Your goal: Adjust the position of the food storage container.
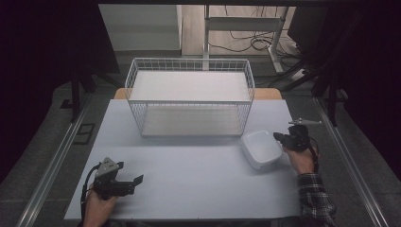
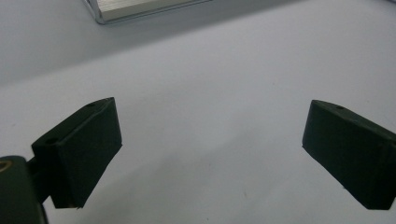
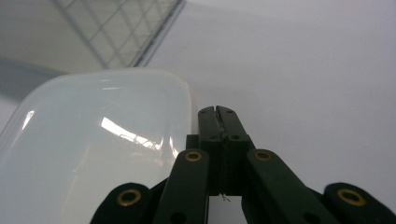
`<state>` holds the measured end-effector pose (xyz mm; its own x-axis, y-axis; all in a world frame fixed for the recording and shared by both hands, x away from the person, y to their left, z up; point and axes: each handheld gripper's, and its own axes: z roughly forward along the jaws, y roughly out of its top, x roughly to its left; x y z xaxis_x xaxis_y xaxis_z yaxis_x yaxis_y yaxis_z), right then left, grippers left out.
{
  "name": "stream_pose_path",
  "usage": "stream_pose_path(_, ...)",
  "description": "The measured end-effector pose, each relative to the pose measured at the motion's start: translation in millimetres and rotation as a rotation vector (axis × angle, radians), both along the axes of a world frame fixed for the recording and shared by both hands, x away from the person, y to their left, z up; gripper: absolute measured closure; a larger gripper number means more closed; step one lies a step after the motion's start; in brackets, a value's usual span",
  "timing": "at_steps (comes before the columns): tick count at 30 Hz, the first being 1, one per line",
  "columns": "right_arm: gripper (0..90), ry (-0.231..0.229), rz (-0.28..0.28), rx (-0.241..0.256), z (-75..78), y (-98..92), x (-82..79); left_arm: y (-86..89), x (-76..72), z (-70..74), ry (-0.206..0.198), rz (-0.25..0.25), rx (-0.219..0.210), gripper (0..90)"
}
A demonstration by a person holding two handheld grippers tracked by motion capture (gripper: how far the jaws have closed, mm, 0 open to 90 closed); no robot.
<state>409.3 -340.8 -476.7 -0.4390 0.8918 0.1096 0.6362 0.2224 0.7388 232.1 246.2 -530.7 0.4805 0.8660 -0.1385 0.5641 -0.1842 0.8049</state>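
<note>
- Closest to the camera, down at the front of the table (image 1: 189, 189), is my left gripper (image 1: 135, 182).
- It sits low over the front left part of the table, and my left hand (image 1: 97, 205) holds it from behind.
- From the left gripper view, its two black jaws stand wide apart, with nothing between them but bare table (image 2: 210, 140).
- My right gripper (image 1: 279, 138) is on the other side, at the right edge of the white dish (image 1: 260, 147).
- My right hand (image 1: 302, 158) holds it, and a checked sleeve (image 1: 314, 196) covers my arm.
- From the right gripper view, my right gripper (image 3: 218, 109) has its two jaws pressed tight together, with only a thin line between them.
- I cannot tell if the rim of the white dish (image 3: 93, 140) is pinched in there or if the jaws are just beside it. The tips sit right at the rim.
- That dish is square with round corners, and it lies flat on the right side of the table.
- Just behind the dish stands a white wire basket (image 1: 189, 97), near its front right corner. The dish and the basket look a little apart.
- Some of the basket's wire grid (image 3: 126, 32) shows up at the top of the right gripper view.
- My two grippers are well apart from each other.
</note>
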Motion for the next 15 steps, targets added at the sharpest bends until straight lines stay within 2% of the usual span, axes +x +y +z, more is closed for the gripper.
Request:
stream_pose_path(7, 89.3, 0.009, 0.089, -0.007, 0.5, 29.2, -7.9, -0.3, 0.2, -0.1, 0.003, -0.001, 0.000, 4.3)
stream_pose_path(10, 89.4, 0.023, 0.160, 0.010, 0.2, 56.1, -10.1, -0.3, 0.4, -0.3, 0.006, -0.002, -0.001, 4.3)
stream_pose_path(12, 89.3, 0.024, 0.174, 0.007, -0.5, 61.8, -10.5, -0.3, 0.3, -0.2, 0.006, -0.002, -0.003, 4.3)
stream_pose_path(15, 89.3, 0.044, 0.244, 0.017, -4.5, 88.3, -14.2, -0.2, 0.4, -0.5, 0.010, -0.003, -0.005, 4.4)
